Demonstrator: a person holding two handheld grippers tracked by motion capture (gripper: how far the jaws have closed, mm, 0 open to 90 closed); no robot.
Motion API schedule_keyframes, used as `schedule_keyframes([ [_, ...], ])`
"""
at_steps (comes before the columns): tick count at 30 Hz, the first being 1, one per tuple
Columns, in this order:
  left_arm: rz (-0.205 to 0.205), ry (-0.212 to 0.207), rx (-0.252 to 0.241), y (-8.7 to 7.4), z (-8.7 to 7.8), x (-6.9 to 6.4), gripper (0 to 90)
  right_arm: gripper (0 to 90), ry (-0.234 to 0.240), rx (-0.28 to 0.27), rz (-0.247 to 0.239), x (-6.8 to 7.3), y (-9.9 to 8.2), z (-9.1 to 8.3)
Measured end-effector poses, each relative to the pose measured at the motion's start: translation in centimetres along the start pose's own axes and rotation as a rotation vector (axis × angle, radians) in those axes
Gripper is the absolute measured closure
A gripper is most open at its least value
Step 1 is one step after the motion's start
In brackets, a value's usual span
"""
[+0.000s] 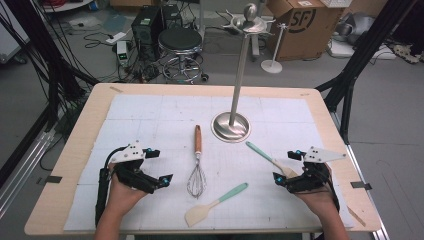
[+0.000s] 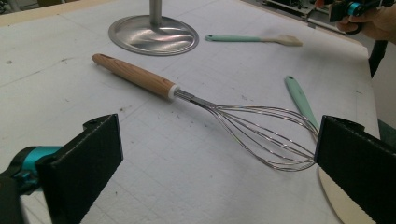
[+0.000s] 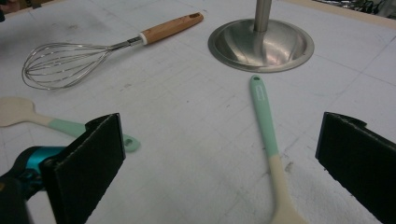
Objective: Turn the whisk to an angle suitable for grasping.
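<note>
Where the left tongs' view sees whisk (image 2: 219,109) wires, overhead adds hooks (image 1: 248,22).

Two handheld devices, one in each of the person's hands. The left gripper (image 1: 152,167) has a black body, a pale grey three-cornered plate on top, and small bright blue parts near its tips. A black cable trails from it back along the forearm. The right gripper (image 1: 286,166) matches it: black frame, grey triangular plate, blue accents, black cable. Seen close, each jaw is a flat, black, rectangular pad, with a turquoise cylinder beside one.
</note>
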State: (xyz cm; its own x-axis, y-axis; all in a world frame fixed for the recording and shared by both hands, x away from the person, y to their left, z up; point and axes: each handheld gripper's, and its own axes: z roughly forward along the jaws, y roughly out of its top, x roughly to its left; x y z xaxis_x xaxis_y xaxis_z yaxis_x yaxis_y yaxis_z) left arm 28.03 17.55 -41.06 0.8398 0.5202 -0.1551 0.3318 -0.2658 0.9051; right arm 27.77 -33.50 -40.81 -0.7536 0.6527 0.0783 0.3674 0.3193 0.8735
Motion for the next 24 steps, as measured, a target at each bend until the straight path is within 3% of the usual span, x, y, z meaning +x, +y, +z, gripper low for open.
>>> schedule_keyframes([
  [12,-0.031,0.046,0.006,0.2,0.7,0.1,1.6,0.2,-0.036,0.013,0.003,0.0,-0.3,-0.4],
  [24,-0.062,0.064,0.046,1.8,3.8,0.1,1.7,0.2,-0.036,0.039,-0.017,0.5,-0.2,0.2],
])
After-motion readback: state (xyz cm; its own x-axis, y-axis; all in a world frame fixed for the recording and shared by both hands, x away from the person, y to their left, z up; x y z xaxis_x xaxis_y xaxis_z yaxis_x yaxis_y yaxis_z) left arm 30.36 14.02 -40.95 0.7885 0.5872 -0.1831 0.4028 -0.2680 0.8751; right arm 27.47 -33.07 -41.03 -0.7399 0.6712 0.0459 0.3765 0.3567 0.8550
